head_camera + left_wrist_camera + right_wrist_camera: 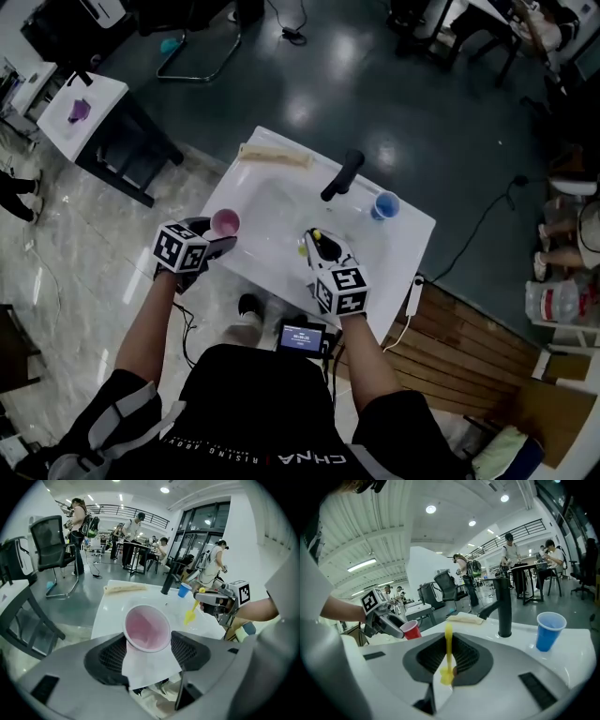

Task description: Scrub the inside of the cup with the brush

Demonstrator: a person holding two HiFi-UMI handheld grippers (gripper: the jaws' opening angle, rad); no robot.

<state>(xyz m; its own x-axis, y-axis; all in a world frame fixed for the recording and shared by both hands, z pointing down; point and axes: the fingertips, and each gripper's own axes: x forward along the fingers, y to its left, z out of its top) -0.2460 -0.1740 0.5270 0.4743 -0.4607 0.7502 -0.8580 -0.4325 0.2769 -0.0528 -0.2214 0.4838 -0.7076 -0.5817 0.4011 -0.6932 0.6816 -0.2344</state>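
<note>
A red cup with a pale pink inside is held over the left edge of the white sink top, and my left gripper is shut on it. In the left gripper view the cup sits between the jaws with its open mouth facing away from the camera. My right gripper is shut on a yellow brush, whose handle stands upright between the jaws in the right gripper view. The brush is to the right of the cup and clear of it, outside the cup.
The white sink top carries a black faucet, a blue cup at the right and a beige cloth at the back. A small white table stands to the far left. People and chairs are in the background.
</note>
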